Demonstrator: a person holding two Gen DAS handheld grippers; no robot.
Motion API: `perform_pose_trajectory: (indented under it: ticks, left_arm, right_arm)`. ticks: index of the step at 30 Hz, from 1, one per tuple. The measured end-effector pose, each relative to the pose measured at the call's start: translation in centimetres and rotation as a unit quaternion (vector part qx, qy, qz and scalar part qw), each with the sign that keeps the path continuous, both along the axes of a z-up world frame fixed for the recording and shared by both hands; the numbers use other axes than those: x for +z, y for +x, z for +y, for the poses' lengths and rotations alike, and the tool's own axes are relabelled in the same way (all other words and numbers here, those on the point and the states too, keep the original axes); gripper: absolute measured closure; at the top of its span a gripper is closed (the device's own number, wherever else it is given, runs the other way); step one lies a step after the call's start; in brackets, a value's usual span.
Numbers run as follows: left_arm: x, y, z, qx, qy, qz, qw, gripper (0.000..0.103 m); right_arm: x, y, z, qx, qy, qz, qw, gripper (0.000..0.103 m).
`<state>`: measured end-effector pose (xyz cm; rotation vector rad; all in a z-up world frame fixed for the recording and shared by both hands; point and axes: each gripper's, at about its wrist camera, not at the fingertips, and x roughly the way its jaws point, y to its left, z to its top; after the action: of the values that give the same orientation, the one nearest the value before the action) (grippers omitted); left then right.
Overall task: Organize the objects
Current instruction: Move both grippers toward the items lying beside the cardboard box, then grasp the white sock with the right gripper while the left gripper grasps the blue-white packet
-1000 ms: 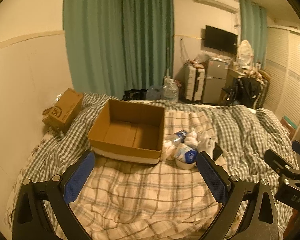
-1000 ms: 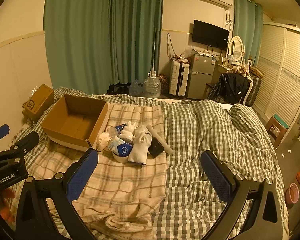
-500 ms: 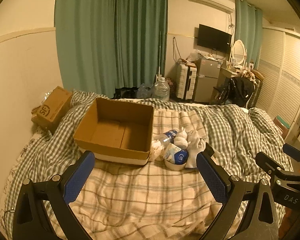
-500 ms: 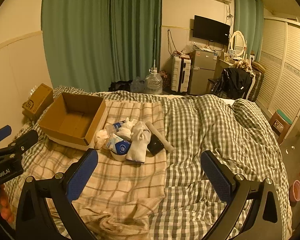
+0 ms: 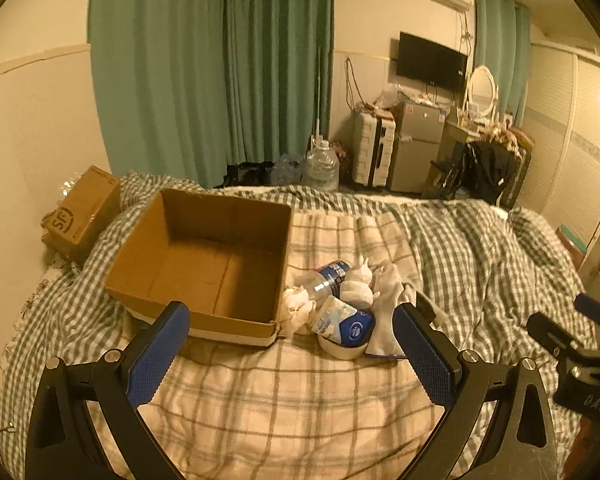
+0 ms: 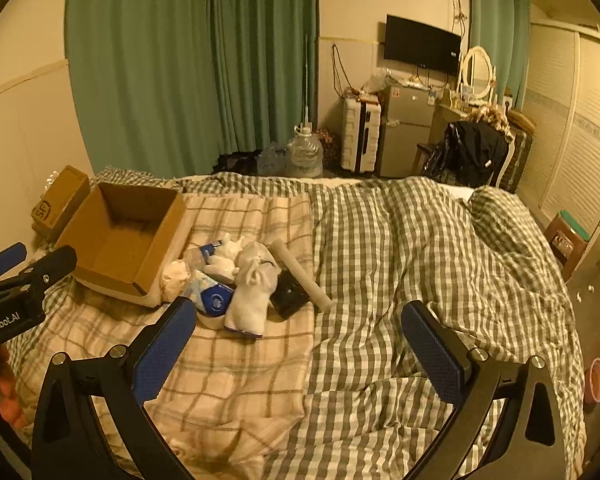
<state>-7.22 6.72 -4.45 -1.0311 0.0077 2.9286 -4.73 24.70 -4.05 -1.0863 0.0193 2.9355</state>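
Note:
An open, empty cardboard box (image 5: 204, 264) (image 6: 120, 240) sits on the bed. Right of it lies a pile: a clear water bottle (image 5: 320, 280), a crumpled tissue (image 5: 296, 308), a blue-and-white packet in a white bowl (image 5: 344, 332) (image 6: 214, 300), white socks (image 6: 252, 288), a black item (image 6: 290, 292) and a white tube (image 6: 300, 274). My left gripper (image 5: 292, 344) is open and empty, hovering short of box and pile. My right gripper (image 6: 300, 344) is open and empty, right of the pile; it also shows in the left wrist view (image 5: 572, 344).
A closed SF carton (image 5: 82, 212) lies by the left wall. The bed has a cream plaid blanket (image 5: 284, 408) and a green checked duvet (image 6: 420, 264). Beyond the bed stand a water jug (image 6: 305, 156), suitcase, fridge and chair with clothes.
Both grippers have moved forward, a little closer to the box and pile. Nothing on the bed has moved.

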Motion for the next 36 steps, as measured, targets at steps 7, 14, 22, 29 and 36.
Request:
perform_pose_trajectory:
  ticks: [7,14,22,29,36]
  left_arm:
    - [-5.2,-2.7,2.6,-0.023,-0.015,-0.052,0.9983,0.000]
    - [-10.1,-5.6,4.3,-0.028,-0.026,-0.097,0.9945,0.000]
    - [-14.3,-7.3,4.9,-0.051,-0.013,-0.131,0.9900,0.008]
    - [-15.6,-7.6,3.4,-0.044,-0.014,-0.140,0.9891,0.008]
    - [-15.2,-8.2,4.0,-0.044,-0.006,-0.131,0.9904,0.008]
  right_arm:
    - [-3.1,-3.7,1.8,0.000,-0.006,-0.031,0.999,0.003]
    - [-6.8,-7.8,1.4,0.023,-0.015,-0.068,0.997,0.010]
    - [-11.7,-12.8,-0.5,0.062,-0.074,-0.139,0.986,0.033]
    - [-15.8,-15.9,-2.7,0.091,-0.134,-0.192,0.968,0.055]
    - [-15.6,-15.1,-2.8,0.103,-0.116,-0.162,0.975,0.078]
